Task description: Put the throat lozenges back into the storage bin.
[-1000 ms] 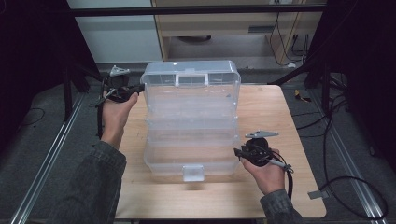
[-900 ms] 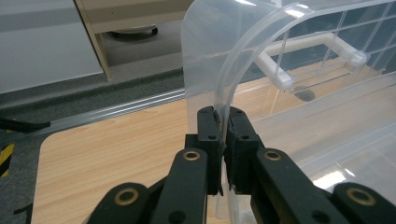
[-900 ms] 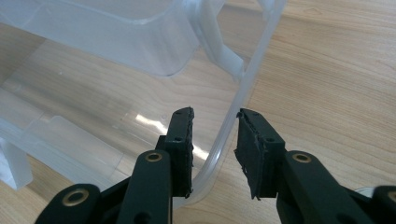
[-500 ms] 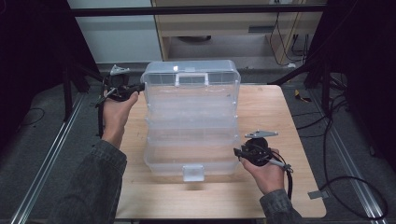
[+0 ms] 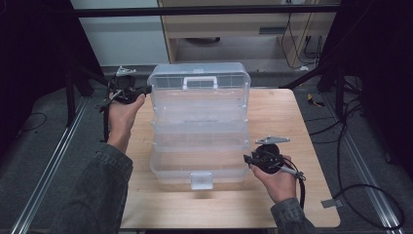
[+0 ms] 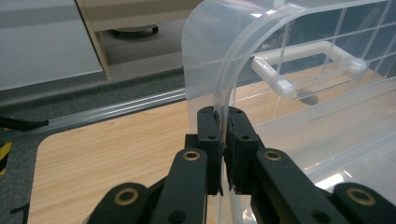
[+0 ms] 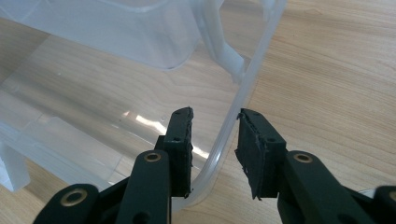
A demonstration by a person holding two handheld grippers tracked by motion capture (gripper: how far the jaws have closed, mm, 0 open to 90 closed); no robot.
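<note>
- Clear box (image 5: 199,126) in the middle of the worktop (image 5: 287,122), opened out in stepped tiers, long axis running 12 to 6 in the high view; white handle (image 5: 199,80) at the 12 o'clock end, latch (image 5: 201,180) at the 6 o'clock end.
- Left gripper (image 5: 144,90) at the box's 10 o'clock corner; jaws pressed together on the curved rim (image 6: 223,88) of the top tier, thin wall pinched between the pads, seen clearly in the left gripper view.
- Handle (image 6: 303,63) lying at about 2 o'clock from those jaws in that view, beyond the rim and not touched.
- Right gripper (image 5: 249,160) at the box's 4 o'clock corner, beside the lowest tier; jaws spread, straddling the tray edge (image 7: 243,93) without closing, one pad inside the wall, one outside over bare wood.
- In the right gripper view, edge running from between the jaws up toward 1 o'clock; a white hinge arm (image 7: 224,46) crossing it near 12.
- Key relation, judged: upper tier already held on the left, bottom edge sitting right between the open right jaws, so closing there looks like the nearest move.
- Risk, judged: thin flexible plastic, likely to bow or slip if squeezed off-centre.
- Cabinet (image 5: 229,29) and cables (image 5: 355,126) beyond the worktop, well apart from the work.
</note>
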